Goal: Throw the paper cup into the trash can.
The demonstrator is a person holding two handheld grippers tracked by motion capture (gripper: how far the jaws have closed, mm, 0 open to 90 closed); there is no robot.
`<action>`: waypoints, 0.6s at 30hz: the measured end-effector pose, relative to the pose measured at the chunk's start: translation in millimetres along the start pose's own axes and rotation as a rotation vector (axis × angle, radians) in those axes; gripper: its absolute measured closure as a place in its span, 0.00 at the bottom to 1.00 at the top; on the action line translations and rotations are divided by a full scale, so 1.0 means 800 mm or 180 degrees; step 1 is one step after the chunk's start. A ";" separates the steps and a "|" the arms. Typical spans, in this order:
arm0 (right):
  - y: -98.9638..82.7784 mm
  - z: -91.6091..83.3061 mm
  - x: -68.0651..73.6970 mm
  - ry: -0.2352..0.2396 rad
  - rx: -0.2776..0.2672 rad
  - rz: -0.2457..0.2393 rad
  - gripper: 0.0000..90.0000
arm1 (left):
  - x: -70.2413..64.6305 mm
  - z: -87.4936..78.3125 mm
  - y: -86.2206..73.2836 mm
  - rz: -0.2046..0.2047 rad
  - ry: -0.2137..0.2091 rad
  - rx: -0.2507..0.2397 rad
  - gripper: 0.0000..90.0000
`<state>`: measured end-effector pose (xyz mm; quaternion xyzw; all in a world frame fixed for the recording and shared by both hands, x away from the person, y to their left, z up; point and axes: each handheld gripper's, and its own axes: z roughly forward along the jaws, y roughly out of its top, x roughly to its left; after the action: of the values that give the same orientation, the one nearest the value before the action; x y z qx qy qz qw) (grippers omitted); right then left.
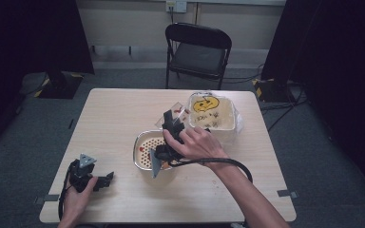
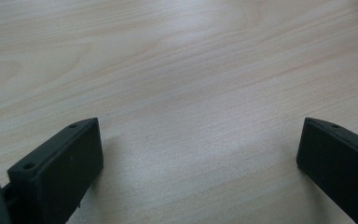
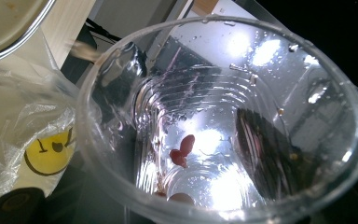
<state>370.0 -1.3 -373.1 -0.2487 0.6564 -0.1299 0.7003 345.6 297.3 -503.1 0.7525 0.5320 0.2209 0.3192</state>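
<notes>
Pale wood table (image 1: 123, 118), grey floor around it, a black folding chair (image 1: 198, 50) behind. Over the table's middle the right gripper (image 1: 171, 124) holds a clear plastic cup (image 1: 173, 114), tipped on its side with the mouth toward the gripper's body; the jaws are closed on the cup, one showing as a dark shape through the wall in the right gripper view. The cup (image 3: 223, 116) is thin and ribbed near the base, wet with droplets, and bright with reflected light. A small red scrap (image 3: 182, 150) clings low inside it, with tiny specks elsewhere on the wall.

Just below the cup sits a metal bowl (image 1: 142, 142) with a perforated insert and red bits in it. Beside the cup, on the far side, is a white tub (image 1: 218, 124) lined with a clear bag that bears a yellow face print (image 1: 205, 103); the same print (image 3: 51, 151) shows in the right gripper view.

Well apart, near the table's front left corner, the left gripper (image 1: 105, 180) rests low on the wood in the person's hand. Its jaws stand wide, with bare table (image 2: 191, 93) between them.
</notes>
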 end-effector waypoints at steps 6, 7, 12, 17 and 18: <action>0.002 -0.003 0.003 -0.0004 -0.0008 -0.0019 0.56 | 0.000 0.000 0.000 -0.0005 -0.0003 -0.0002 0.00; 0.002 -0.003 0.002 0.0007 -0.0016 0.0033 0.56 | 0.000 0.000 0.000 -0.0006 -0.0001 -0.0004 0.00; -0.007 0.000 -0.012 0.0268 -0.0163 0.0793 0.56 | 0.000 0.000 0.000 -0.0005 0.0002 -0.0004 0.00; -0.031 0.002 -0.040 0.0688 -0.0385 0.2055 0.56 | 0.000 0.000 0.000 -0.0006 0.0002 -0.0004 0.00; -0.036 0.003 -0.044 0.0757 -0.0441 0.2269 0.56 | 0.000 0.000 0.000 -0.0007 0.0000 -0.0006 0.00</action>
<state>373.1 -7.6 -328.1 -0.0347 0.7856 0.1385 0.6020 345.7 297.1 -503.2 0.7516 0.5327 0.2210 0.3202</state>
